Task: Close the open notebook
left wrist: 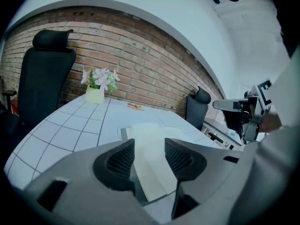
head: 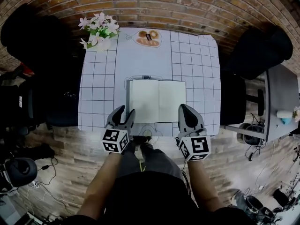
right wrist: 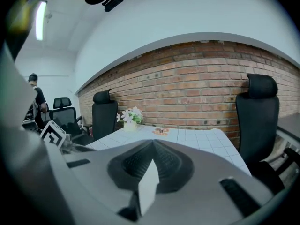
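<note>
The notebook (head: 157, 101) lies wide open and flat on the counter (head: 140, 60), both pages up, its spine running away from the person. The left claw (head: 125, 112) hangs just beside the notebook's near left corner, spread wide and pinching nothing. In its own view the pale left page shows through the gap, beyond the pads rather than gripped by them. The right claw (head: 185, 108) sits at the notebook's near right corner, pressed together. A pale strip (right wrist: 149, 191) shows at its seam in the right gripper view. Whether that's a page edge caught between the pads or just paper seen past them, I can't say.

I read this as the approach, lining up on an outer edge, with nothing folded over yet. The next move calls for getting a claw under one outer edge of the notebook. That half then has to be lifted and swung over the spine onto the other half. The other claw could steady the opposite side.

In the head view both claws cover the notebook's near corners, so any contact there can't be judged. A vase of flowers (head: 99, 29) and a plate (head: 147, 37) stand well apart from the notebook, on its far side. What's on the plate is too small to name.
</note>
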Motion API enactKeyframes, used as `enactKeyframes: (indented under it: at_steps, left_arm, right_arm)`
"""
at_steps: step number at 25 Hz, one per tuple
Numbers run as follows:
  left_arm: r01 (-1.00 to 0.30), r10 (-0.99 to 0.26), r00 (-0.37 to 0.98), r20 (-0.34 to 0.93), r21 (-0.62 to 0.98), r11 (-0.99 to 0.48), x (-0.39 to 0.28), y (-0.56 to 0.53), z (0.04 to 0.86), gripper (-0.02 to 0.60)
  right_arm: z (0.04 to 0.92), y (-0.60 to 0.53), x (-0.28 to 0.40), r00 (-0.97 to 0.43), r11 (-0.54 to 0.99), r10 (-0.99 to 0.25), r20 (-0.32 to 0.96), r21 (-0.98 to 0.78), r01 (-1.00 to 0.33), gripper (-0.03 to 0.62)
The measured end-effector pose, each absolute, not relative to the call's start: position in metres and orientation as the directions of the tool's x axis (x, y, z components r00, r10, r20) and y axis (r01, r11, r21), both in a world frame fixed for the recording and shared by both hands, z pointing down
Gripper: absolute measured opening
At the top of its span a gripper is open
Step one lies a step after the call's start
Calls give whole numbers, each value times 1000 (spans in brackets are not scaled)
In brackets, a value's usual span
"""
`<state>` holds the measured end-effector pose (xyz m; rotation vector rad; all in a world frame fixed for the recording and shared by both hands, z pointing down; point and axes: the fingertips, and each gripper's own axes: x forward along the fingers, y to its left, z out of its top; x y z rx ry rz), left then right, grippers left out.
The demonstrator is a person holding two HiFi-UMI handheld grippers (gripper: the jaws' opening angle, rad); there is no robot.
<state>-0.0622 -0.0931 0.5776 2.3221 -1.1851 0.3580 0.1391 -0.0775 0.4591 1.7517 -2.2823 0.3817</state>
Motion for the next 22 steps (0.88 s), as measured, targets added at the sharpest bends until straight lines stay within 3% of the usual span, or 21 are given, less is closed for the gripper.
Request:
enactKeyframes:
  at_steps: [2,5,14,22]
  left_arm:
    - [-815,-654,578,488,312,-488,-58,-94,591,260]
    - [-831,-624,549,556,282,-480,-51,-95,609,293]
    - [-869,-557,488,672,312,-385,-54,-78,648,299]
    - [-870,-560,492,667,343,-356,-54,-76,649,300]
  right_arm:
    - [473,-76,151,-223,219,-902,370,-55,-974,14]
    - [491,-75,166,-193,192,-895,402,-42,-980,14]
    - [566,-67,202,-142,161,-829,541,-12,-987,14]
    - [619,-63,223,-135,95,-766,629,-97,-991,14]
